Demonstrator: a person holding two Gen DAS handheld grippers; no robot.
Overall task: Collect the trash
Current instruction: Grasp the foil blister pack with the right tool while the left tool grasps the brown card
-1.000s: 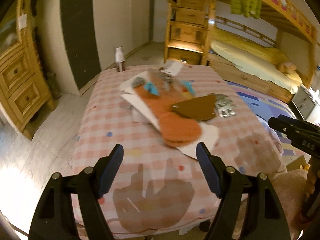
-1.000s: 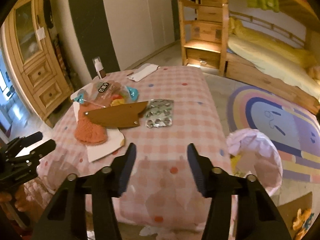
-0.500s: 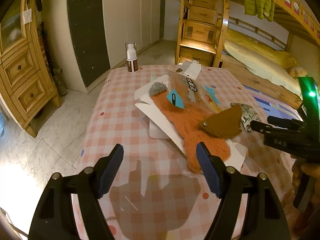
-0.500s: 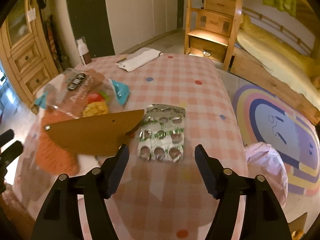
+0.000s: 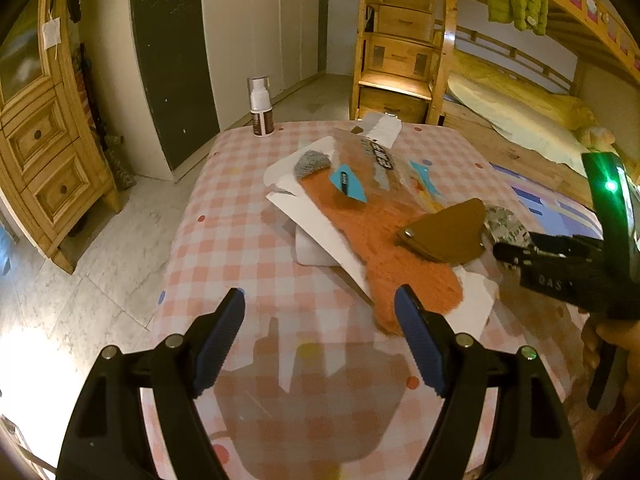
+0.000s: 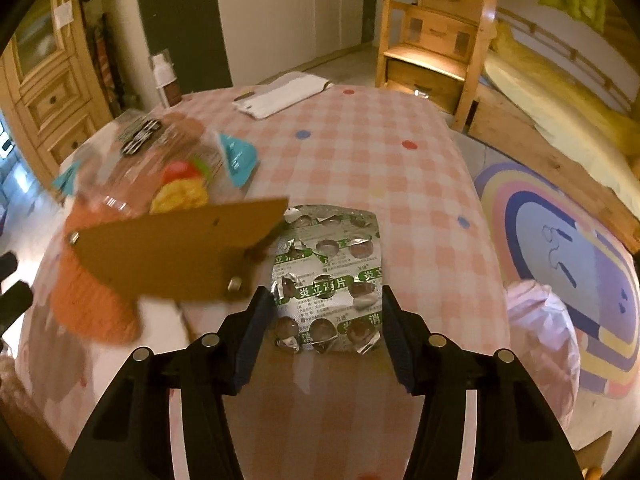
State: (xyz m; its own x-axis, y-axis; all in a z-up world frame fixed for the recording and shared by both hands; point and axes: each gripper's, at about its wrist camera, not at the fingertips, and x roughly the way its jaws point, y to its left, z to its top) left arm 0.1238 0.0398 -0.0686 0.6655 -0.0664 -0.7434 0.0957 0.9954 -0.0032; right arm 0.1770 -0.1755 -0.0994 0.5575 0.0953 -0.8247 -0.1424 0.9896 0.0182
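While your right gripper [image 6: 326, 316] hangs low over the checked tablecloth [image 6: 360, 160], its jaws are closing, with the near end of the used blister pack [image 6: 330, 276] lying between them; the pads flank its two long edges but do not appear to press on it. The pack lies flat on the cloth, its foil torn open over most pockets. Its far left corner is tucked under a brown cardboard piece [image 6: 172, 256], which rests on an orange knitted sock [image 6: 92, 308]. Beyond those sits a clear plastic snack wrapper [image 6: 160, 160] with teal corners, blurred in this view.

Your left gripper [image 5: 320, 344] stands wide apart over bare cloth with nothing between its jaws; the right pad sits just in front of the sock's toe end. Further off, a white paper sheet [image 5: 304, 208] lies under the sock, a white folded cloth [image 5: 384, 130] lies at the far edge, and a small spray bottle [image 5: 261, 108] stands upright at the far left corner. A pink bag [image 6: 540, 332] sits beside the table on the right.
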